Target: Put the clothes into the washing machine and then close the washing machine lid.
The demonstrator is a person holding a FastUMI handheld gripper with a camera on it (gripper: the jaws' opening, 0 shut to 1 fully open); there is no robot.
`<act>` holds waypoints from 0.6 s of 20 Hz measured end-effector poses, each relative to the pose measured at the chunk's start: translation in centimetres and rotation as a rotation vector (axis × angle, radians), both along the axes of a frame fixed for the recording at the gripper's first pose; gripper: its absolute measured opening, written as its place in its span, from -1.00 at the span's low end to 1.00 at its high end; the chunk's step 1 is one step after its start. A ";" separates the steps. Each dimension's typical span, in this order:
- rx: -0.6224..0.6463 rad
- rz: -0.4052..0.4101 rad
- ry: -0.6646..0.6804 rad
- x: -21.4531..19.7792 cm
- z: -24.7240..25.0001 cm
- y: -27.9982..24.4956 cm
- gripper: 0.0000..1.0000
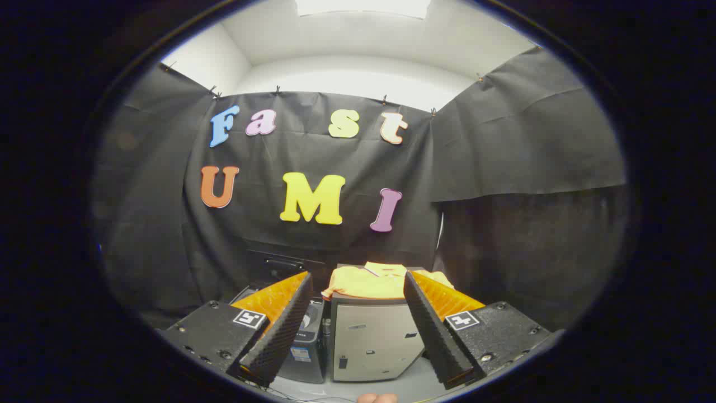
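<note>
Seen from the gripper view, a dark washing machine (305,341) stands low against the booth's black cloth wall (168,235), partly hidden behind the left finger. The gripper (358,330) is held with its two fingers spread wide apart and nothing between them, aimed at a pale grey cabinet (372,341) just beside the machine. On top of that cabinet, beyond the fingertips, lies a folded yellow polo shirt (372,281), its collar turned toward the wall.

A recording booth: black cloth walls (503,140) pinned below white ceiling (358,45).
</note>
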State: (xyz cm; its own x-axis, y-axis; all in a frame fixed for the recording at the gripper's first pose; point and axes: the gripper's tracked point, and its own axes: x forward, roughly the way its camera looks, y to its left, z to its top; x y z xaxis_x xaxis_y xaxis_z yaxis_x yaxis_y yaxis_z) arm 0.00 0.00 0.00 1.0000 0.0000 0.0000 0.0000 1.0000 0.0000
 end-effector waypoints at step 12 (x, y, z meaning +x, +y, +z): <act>-0.004 0.011 -0.003 0.6 0.2 0.3 1.00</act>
State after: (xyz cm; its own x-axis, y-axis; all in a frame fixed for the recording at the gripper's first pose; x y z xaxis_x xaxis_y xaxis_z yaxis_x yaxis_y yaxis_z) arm 0.60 0.34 0.20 0.9999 0.0113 0.0031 -0.0113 0.9999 -0.0041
